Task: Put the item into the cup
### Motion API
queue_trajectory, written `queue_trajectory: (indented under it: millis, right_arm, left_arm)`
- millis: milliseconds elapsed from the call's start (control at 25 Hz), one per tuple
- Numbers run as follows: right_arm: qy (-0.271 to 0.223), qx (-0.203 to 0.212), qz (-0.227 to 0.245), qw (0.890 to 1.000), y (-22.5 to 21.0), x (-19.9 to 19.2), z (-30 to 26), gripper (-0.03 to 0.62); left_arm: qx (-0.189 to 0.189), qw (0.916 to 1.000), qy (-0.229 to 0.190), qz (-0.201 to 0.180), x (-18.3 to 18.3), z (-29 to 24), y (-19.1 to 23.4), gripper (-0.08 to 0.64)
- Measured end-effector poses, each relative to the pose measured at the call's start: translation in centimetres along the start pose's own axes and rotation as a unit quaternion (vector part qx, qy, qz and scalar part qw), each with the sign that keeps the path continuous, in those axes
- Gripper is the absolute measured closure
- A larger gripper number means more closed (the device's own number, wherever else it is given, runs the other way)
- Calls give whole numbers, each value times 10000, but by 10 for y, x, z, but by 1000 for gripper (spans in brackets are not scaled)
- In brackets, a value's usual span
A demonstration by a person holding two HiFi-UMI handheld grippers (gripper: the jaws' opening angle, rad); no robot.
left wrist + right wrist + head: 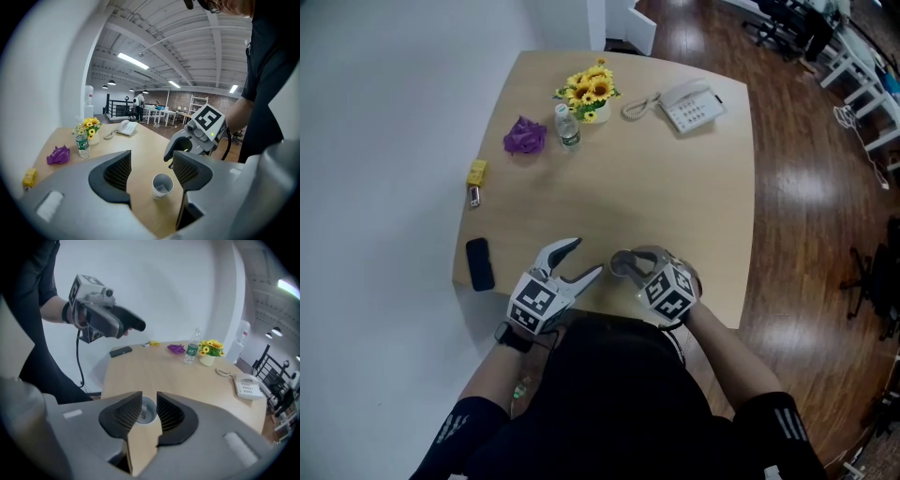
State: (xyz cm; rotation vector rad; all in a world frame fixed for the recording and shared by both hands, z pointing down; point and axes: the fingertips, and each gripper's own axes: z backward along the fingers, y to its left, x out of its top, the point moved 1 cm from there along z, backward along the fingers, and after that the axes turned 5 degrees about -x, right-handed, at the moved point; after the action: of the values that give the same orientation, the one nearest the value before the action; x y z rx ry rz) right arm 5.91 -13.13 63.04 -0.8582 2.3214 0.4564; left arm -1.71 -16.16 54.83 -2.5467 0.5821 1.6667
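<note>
A white paper cup [162,185] stands near the table's front edge, with a small pale item [143,414] lying inside it. My right gripper [149,399] hangs a little above the cup, open, and I look down between its jaws into the cup [146,411]. Nothing is between the jaws. In the head view the right gripper [623,265] covers most of the cup. In the left gripper view the right gripper [180,149] hovers just behind the cup. My left gripper [588,256] is held to the left of the cup, open and empty, and its jaws [151,161] frame the cup from the side.
At the table's far side stand a pot of sunflowers [591,92], a water bottle [568,127] and a white desk telephone [692,105]. A purple crumpled thing [525,137], a yellow block [476,172] and a black phone [480,263] lie along the left edge.
</note>
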Motion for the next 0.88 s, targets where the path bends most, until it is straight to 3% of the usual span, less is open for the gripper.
queue_trajectory:
  millis: [200,440,640,880]
  right_arm:
    - [-615,-368,-204,9972,-18,23,37,483]
    - [-1203,-1003,-805,9844,-44,36,91,483]
    - [-1868,-1075,-2061,9545,-37,40,137,483]
    - [-2311,-1439,-2545,9280,-2,40,184,483]
  left_arm:
    - [-30,10000,-69,-58,6,4,-2,287]
    - [-170,9992,-277,-224,24,12,-7,287]
    - [-403,9972,-470,-412,38,30,-19,287]
    - [-539,9949,-527,-672,38,59,-39,287]
